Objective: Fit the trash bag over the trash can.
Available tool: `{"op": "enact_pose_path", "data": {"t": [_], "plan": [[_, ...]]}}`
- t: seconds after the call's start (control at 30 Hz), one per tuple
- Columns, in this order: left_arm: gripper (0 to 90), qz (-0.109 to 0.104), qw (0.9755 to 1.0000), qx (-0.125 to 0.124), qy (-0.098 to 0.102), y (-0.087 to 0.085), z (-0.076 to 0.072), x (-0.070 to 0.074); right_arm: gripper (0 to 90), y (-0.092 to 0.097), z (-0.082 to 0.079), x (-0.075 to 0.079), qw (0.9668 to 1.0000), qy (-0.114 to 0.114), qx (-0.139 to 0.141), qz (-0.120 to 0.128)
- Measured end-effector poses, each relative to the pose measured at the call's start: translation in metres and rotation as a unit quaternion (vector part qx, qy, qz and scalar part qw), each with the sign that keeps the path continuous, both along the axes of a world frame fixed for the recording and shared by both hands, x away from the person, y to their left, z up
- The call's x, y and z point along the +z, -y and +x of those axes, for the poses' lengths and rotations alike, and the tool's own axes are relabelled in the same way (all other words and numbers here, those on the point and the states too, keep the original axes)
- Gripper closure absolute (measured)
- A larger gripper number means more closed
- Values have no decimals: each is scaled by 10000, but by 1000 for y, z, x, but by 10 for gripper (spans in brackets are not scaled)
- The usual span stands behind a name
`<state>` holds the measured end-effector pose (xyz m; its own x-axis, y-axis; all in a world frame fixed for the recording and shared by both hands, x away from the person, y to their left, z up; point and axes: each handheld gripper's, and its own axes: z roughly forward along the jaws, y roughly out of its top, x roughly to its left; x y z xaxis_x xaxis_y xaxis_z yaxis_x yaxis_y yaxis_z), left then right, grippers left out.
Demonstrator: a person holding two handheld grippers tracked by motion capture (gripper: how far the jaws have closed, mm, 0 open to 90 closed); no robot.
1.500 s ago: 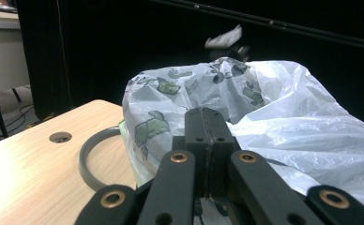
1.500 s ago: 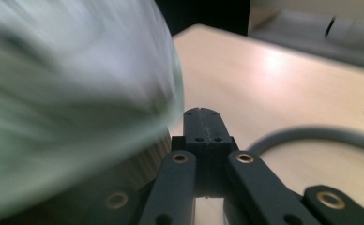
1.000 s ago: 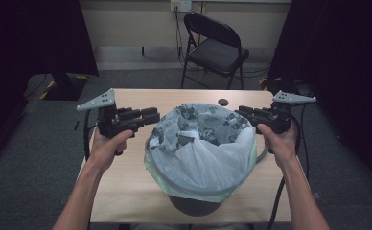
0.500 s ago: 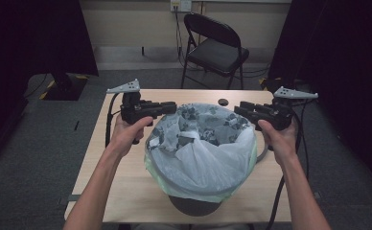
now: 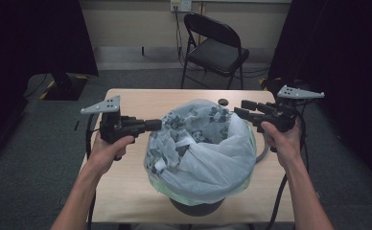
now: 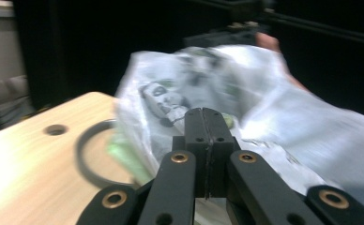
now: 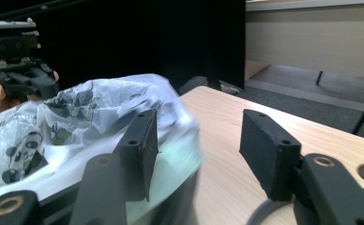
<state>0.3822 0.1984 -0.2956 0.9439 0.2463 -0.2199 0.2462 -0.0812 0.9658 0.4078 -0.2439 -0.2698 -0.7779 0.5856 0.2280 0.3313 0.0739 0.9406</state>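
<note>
A panda-printed bag (image 5: 201, 143) lining a bin is shown mid-worktop (image 5: 126, 191); no writing is legible. The left gripper (image 5: 156, 125) is clamped empty; the right gripper (image 5: 241, 108), just opening, is parted around nothing.

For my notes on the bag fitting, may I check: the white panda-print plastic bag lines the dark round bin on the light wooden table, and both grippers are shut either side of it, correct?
Not quite: only the left gripper is shut. The right gripper is open, its jaws having just been opening with nothing between them, as the right gripper view shows. The white panda-print plastic bag does line the dark round bin on the light wooden table.
</note>
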Motion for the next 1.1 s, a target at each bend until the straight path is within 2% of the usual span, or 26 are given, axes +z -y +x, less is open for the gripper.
{"op": "enact_pose_path", "data": {"t": [0.07,0.13,0.17,0.23,0.3,0.37,0.43,0.47,0.53,0.57,0.6,0.63,0.67,0.77,0.83,0.93,0.97,1.03,1.1], "plan": [[896,69,10000,-14,39,-2,-4,2,429,-2,-1,2,10000,-15,88,-13],[834,-74,9999,82,29,-4,-3,4,416,-5,-2,3,9999,15,141,-1],[811,-134,9998,173,16,-4,-1,5,416,-6,-2,4,9998,14,207,28],[748,-212,9987,464,-25,-2,7,6,419,-10,-1,3,9997,-41,217,-118],[728,-275,9974,658,-119,0,16,6,449,-13,1,0,9994,-106,274,-199],[713,-276,9958,840,-220,4,24,4,572,-13,2,-3,9992,-163,236,-289],[717,-319,9952,864,-331,8,30,0,719,-11,3,-7,9990,-185,302,-276],[721,-316,9951,873,-342,9,32,-1,775,-10,3,-9,9992,-133,229,-305],[734,-309,9949,874,-409,13,34,-5,816,-5,4,-10,9995,-101,261,-156],[747,-302,9948,887,-411,14,35,-6,900,-2,4,-10,9996,-84,258,-19],[756,-293,9948,875,-430,15,36,-7,900,1,4,-8,9998,-69,165,21],[757,-300,9948,868,-442,16,36,-8,900,3,4,-8,9998,-50,191,-8],[758,-322,9948,850,-459,16,37,-9,900,3,4,-8,9996,-20,244,-134],[793,-391,9940,909,-462,16,38,-10,900,5,5,-11,9994,-69,140,-300],[826,-413,9942,875,-463,16,38,-10,900,7,7,-17,9996,-152,29,-240],[897,-364,9937,976,-406,16,38,-9,900,6,14,-32,9989,-333,-42,-314],[900,-272,9932,1067,-388,16,37,-10,900,5,16,-39,9986,-398,-48,-350],[900,-193,9932,1060,-436,16,38,-13,900,1,18,-53,9982,-472,35,-373],[900,-92,9927,1116,-443,15,38,-17,900,-2,18,-66,9983,-510,152,-248]]}}
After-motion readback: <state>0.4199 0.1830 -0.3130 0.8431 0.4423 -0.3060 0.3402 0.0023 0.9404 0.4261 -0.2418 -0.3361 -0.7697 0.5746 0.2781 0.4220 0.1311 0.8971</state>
